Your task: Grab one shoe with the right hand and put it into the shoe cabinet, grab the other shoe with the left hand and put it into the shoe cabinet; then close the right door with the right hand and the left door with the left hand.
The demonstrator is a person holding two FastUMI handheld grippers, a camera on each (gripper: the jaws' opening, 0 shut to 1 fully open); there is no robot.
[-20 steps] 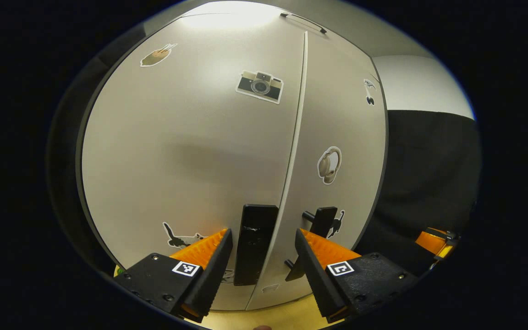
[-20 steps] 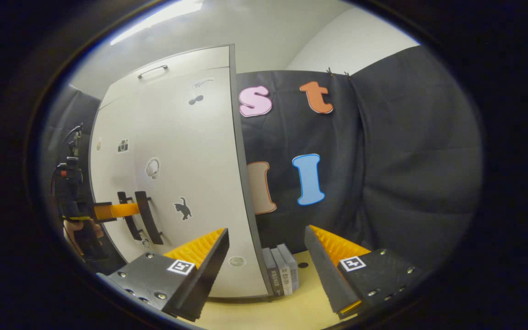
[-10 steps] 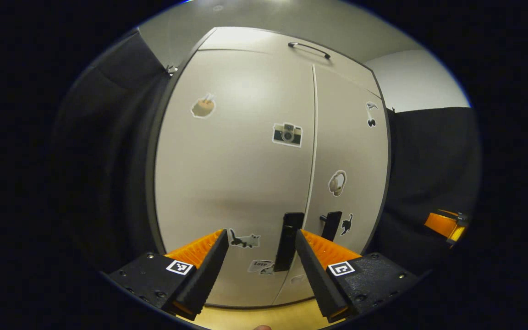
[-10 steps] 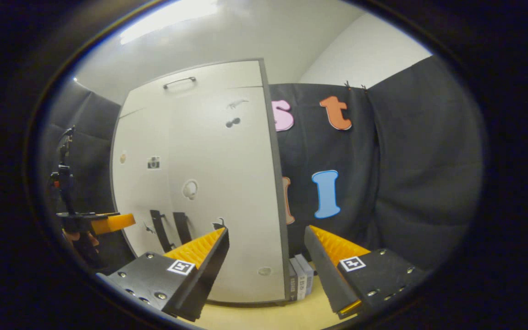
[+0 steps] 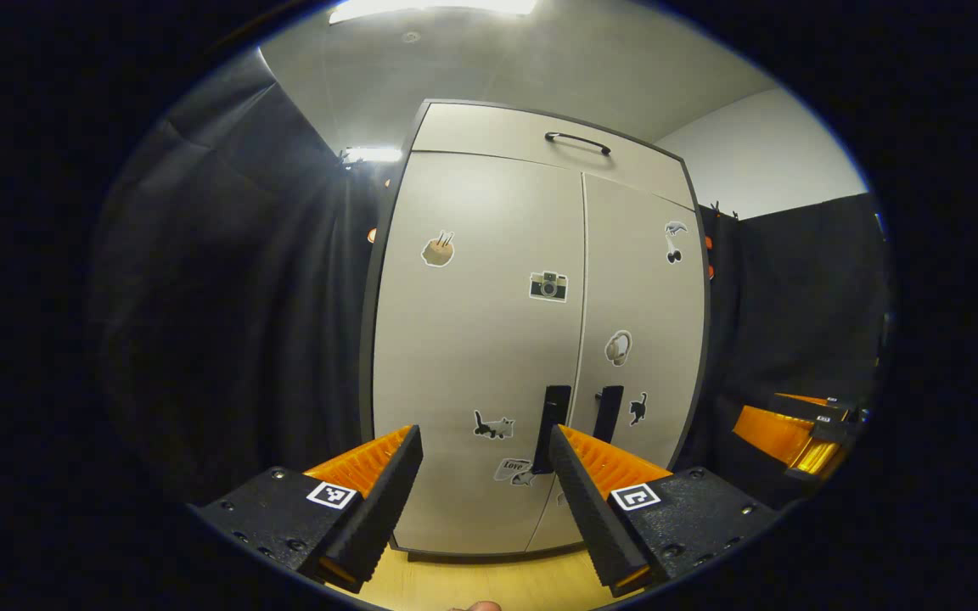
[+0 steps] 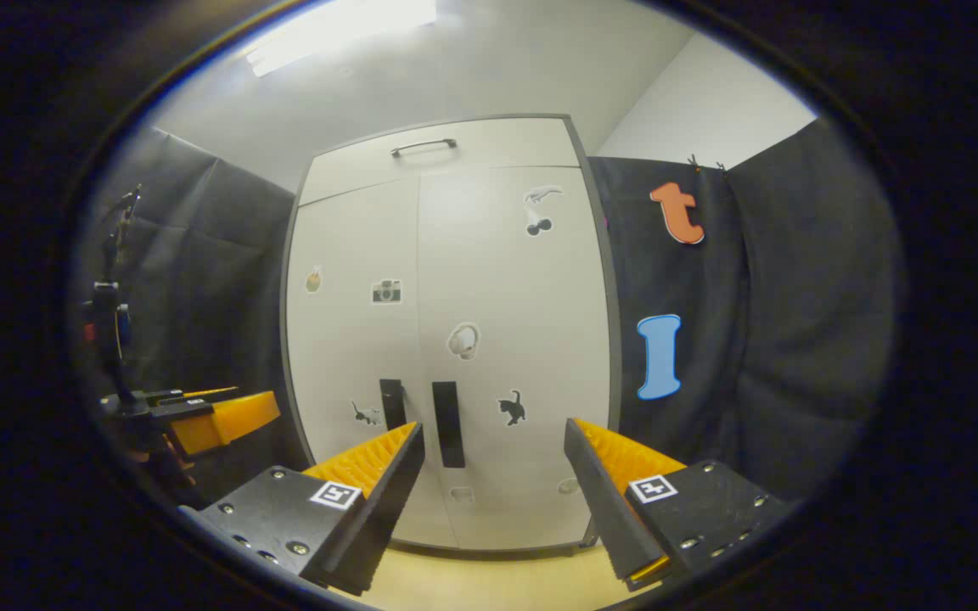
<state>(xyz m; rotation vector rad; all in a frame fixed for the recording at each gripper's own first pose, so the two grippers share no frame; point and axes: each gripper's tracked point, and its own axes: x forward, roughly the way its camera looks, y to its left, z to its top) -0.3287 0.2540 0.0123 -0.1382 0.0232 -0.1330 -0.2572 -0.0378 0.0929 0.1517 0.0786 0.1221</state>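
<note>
Left gripper view had the shoe cabinet (image 5: 489, 356) square ahead, standing on the pale floor (image 5: 489, 585) with both of its tall doors flush: the left door (image 5: 476, 339) and the right door (image 5: 642, 322) met along one thin straight seam, and their two dark handles (image 5: 553, 424) sat side by side just either side of it. No shoe lay on the floor before the cabinet, so I judged both were shut inside, though the closed doors hid them. The left gripper (image 5: 482, 492) hung clear of the doors with its fingers spread apart and nothing between them, the left handle showing in the gap. Right gripper view gave the same cabinet (image 6: 446, 339) a little from the side, doors equally flat, and the right gripper (image 6: 493, 492) likewise stood apart from the wood, fingers wide and empty. Off at the left edge of that view the other gripper and the hand holding it (image 6: 158, 424) could be made out against the black cloth wall (image 6: 761, 339). To my eye the last step, closing the left door, looked finished, and the whole job with it. The next move called for little: draw both grippers away without brushing a handle, which could tug a door ajar.
</note>
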